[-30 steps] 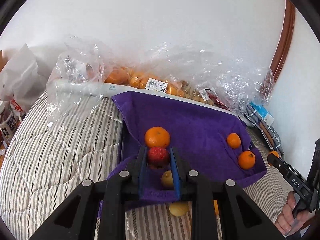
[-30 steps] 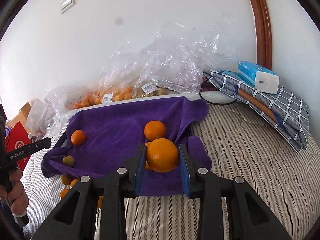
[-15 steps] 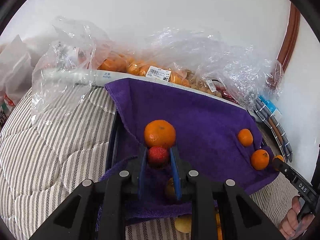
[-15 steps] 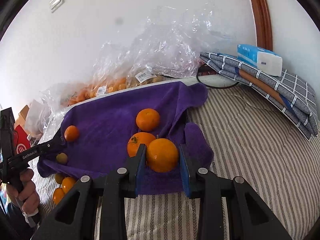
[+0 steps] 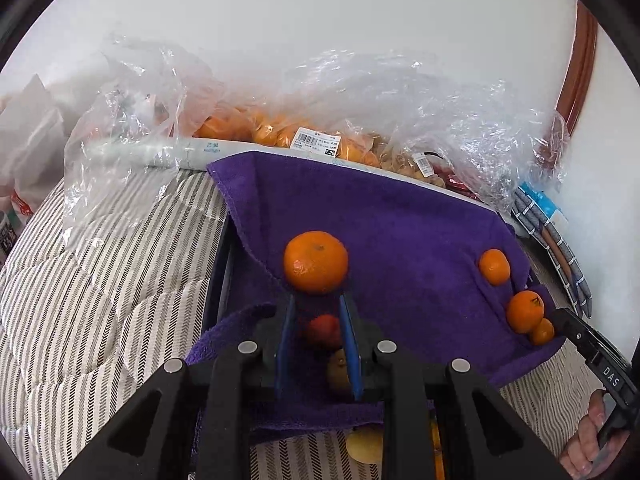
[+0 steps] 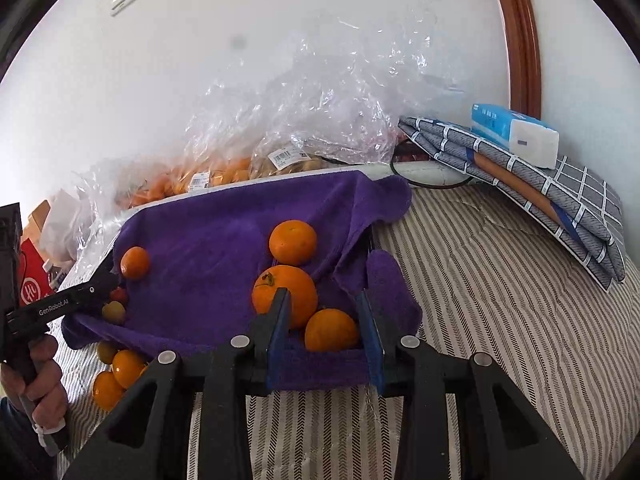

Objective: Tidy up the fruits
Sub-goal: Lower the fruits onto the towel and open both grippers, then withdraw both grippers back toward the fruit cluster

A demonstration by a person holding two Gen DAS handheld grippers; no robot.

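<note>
My left gripper [image 5: 318,300] is shut on a small red fruit [image 5: 324,332], low over the purple towel [image 5: 400,232]. A big orange [image 5: 316,262] lies just beyond its tips. My right gripper [image 6: 322,296] is opening. The orange [image 6: 330,330] between its blue pads rests on the towel, with a gap at the left pad. It touches a larger stemmed orange [image 6: 284,294], and another orange [image 6: 293,242] lies behind that. A small orange [image 6: 135,262] and a yellowish fruit [image 6: 113,312] sit at the towel's left end.
Clear plastic bags [image 6: 320,112] of fruit line the wall behind the towel. Several loose fruits [image 6: 120,372] lie on the striped bedding [image 6: 500,300] below the towel's left end. A folded plaid blanket [image 6: 540,184] carries a tissue pack [image 6: 516,134] at the right.
The right pads have parted from the orange, which now lies on the towel by the stemmed orange. The left gripper has sunk toward the towel with the red fruit, closer to the big orange.
</note>
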